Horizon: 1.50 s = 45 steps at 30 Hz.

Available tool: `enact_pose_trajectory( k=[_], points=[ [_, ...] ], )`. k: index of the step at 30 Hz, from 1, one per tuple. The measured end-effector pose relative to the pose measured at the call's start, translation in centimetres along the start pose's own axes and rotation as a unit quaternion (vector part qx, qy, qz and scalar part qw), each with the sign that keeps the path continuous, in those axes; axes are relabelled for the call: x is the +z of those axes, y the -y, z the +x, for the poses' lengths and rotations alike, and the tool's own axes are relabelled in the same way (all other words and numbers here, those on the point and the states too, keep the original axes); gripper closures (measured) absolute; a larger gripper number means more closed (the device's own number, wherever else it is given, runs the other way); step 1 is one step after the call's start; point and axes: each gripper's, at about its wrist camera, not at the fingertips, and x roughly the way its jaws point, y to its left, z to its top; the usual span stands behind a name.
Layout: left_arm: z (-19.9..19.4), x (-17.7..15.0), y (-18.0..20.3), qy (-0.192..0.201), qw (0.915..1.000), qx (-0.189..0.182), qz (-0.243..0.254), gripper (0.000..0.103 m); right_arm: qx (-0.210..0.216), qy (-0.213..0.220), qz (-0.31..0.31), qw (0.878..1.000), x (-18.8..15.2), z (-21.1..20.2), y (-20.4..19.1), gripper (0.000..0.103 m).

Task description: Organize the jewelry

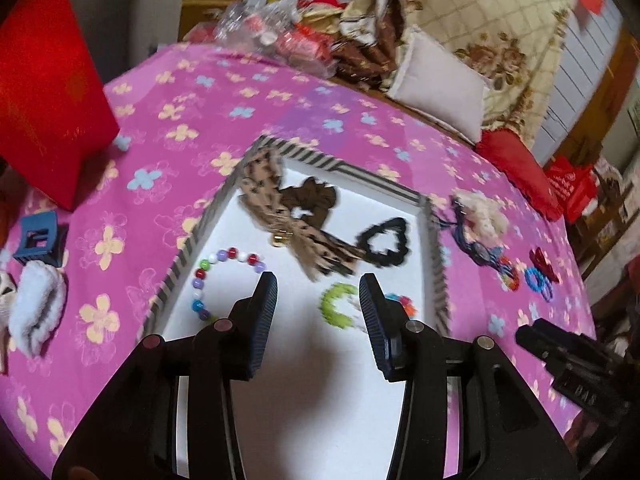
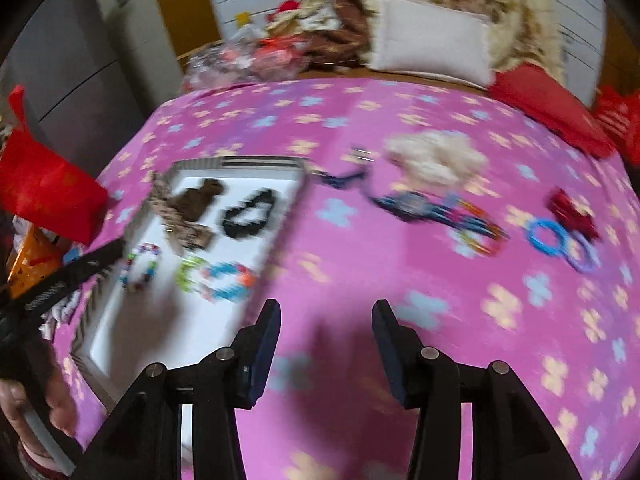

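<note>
Both the left gripper (image 1: 318,284) and the right gripper (image 2: 326,308) are hovering with fingers partly spread and nothing between them. Ahead of the left fingers, the striped tray (image 1: 438,264) is already holding a bead bracelet (image 1: 224,276), scrunchies and hair ties. Beyond the right fingers, a fluffy cream scrunchie (image 2: 436,160), blue rings (image 2: 550,238) and a red bow (image 2: 570,208) are lying on the pink flowered cloth (image 2: 360,120), seemingly awaiting sorting.
</note>
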Motion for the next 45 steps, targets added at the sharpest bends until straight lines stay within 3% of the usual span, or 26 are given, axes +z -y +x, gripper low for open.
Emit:
enact_pose_trajectory(
  k=[4, 8, 13, 17, 22, 27, 33, 36, 42, 45],
  points=[
    [-2.0, -1.8, 3.8, 0.017, 0.9991, -0.001, 0.038, 0.061, -0.019, 0.007, 0.043, 0.999, -2.1, -2.5, 5.5, 0.058],
    [-4.1, -4.6, 8.7, 0.015, 0.9975, -0.025, 0.065, 0.061, -0.043, 0.019, 0.075, 0.996, -4.1, -5.2, 10.9, 0.058],
    [-4.6, -8.8, 14.3, -0.023, 0.9949, -0.071, 0.069, 0.055, -0.072, 0.019, 0.106, 0.992, -4.9, -6.3, 16.1, 0.057],
    [-3.2, -12.0, 18.8, -0.043, 0.9844, -0.083, 0.149, 0.055, -0.065, -0.011, 0.117, 0.991, -4.5, -4.5, 18.2, 0.058],
    [-1.1, -14.1, 19.4, -0.053, 0.9755, -0.093, 0.192, 0.055, -0.073, -0.035, 0.09, 0.993, -2.5, -0.9, 17.1, 0.058],
    [0.5, -14.8, 19.4, -0.062, 0.9706, -0.098, 0.211, 0.055, -0.07, -0.037, 0.072, 0.994, 2.5, 2.9, 15.4, 0.058],
    [2.2, -14.5, 19.1, -0.104, 0.9665, -0.124, 0.2, 0.054, -0.073, -0.043, 0.048, 0.995, 8.4, 8.5, 13.2, 0.058],
    [2.7, -14.4, 18.7, -0.12, 0.9647, -0.135, 0.191, 0.054, -0.054, -0.051, 0.05, 0.996, 10.1, 11.1, 12.3, 0.058],
    [2.9, -14.3, 18.7, -0.128, 0.9635, -0.14, 0.189, 0.054, -0.073, -0.053, 0.023, 0.996, 11.5, 14.2, 10.5, 0.059],
    [3.0, -14.3, 18.5, -0.133, 0.9638, -0.137, 0.186, 0.054, -0.081, -0.052, 0.019, 0.995, 10.6, 14.1, 10.4, 0.067]
  ],
)
